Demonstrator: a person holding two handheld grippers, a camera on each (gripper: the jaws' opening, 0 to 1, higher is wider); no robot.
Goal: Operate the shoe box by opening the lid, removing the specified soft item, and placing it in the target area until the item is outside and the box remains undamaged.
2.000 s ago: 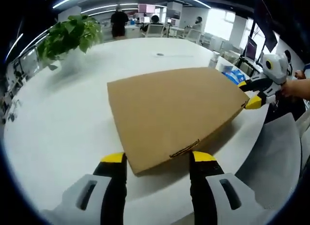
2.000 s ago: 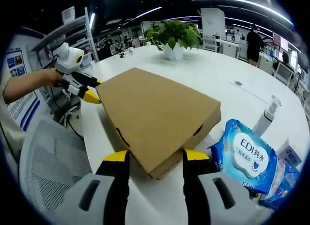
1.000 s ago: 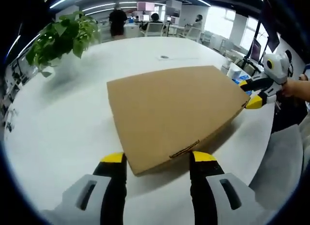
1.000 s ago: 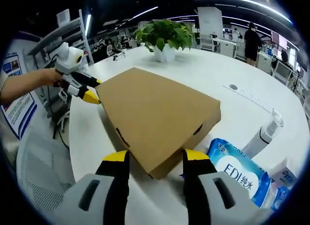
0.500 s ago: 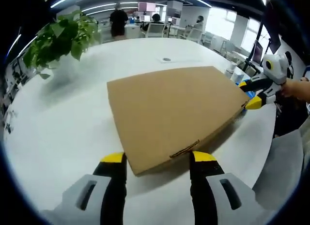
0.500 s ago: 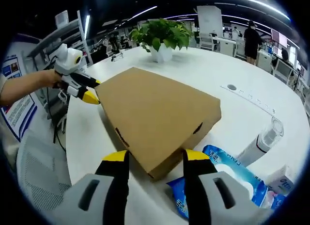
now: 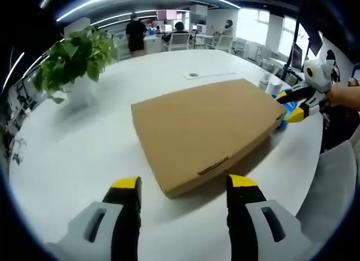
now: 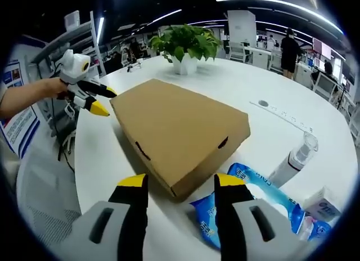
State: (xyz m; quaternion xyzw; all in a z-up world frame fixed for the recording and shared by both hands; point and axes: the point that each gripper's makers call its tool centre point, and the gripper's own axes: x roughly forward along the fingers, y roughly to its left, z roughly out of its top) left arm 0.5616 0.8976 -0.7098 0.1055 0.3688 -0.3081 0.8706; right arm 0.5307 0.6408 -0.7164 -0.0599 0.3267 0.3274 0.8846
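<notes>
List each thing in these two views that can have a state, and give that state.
Shoe box: lid shut, lying flat on the table.
Left gripper: open, just off the box corner.
Right gripper: open, at the opposite corner.
Wipes pack: lying flat beside the box.
Pump bottle: upright.
Potted plant: upright.

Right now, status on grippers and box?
Left gripper and right gripper open, off the shoe box. Lid shut. Wipes pack beside box corner.

No readable text now. Blue wipes pack (image 8: 253,202) has its print turned away and blurred; small box (image 8: 320,207) shows blue marks, illegible. Wall poster (image 8: 17,123) print too small to read.
</notes>
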